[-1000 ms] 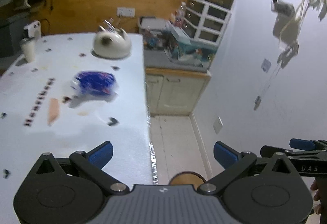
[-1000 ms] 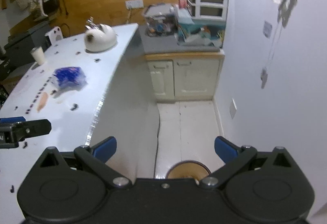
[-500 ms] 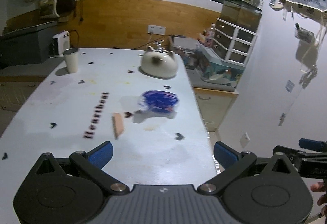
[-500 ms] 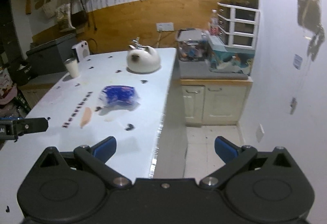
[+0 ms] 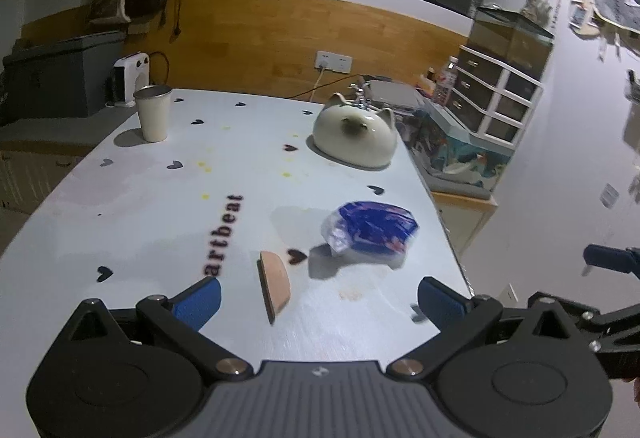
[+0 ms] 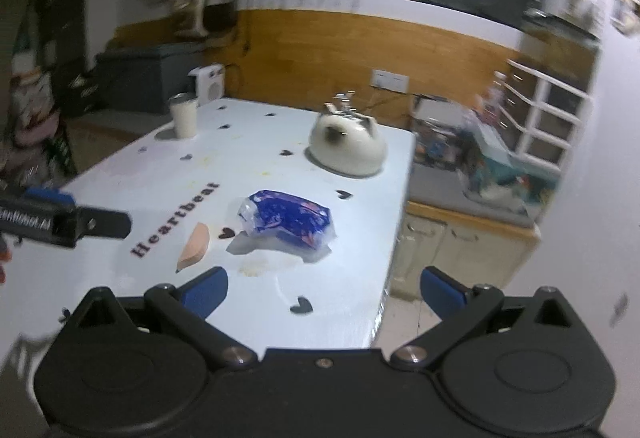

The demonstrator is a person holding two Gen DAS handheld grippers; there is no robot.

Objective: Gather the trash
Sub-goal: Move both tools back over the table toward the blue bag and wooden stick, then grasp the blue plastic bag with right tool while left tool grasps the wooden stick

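Change: both views now face the tabletop point(image 5: 120, 206) more squarely than before
Left tool point(image 5: 318, 296): spread wide, holds nothing
Right tool point(image 6: 324, 288): spread wide, empty
Blue wrapper point(image 5: 370, 228): on tabletop, beside pink wedge point(image 5: 274, 284)

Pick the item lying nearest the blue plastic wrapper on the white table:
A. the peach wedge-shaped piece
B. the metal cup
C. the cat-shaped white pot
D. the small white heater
A: the peach wedge-shaped piece lies just beside the blue plastic wrapper, separated only by a heart print on the table.
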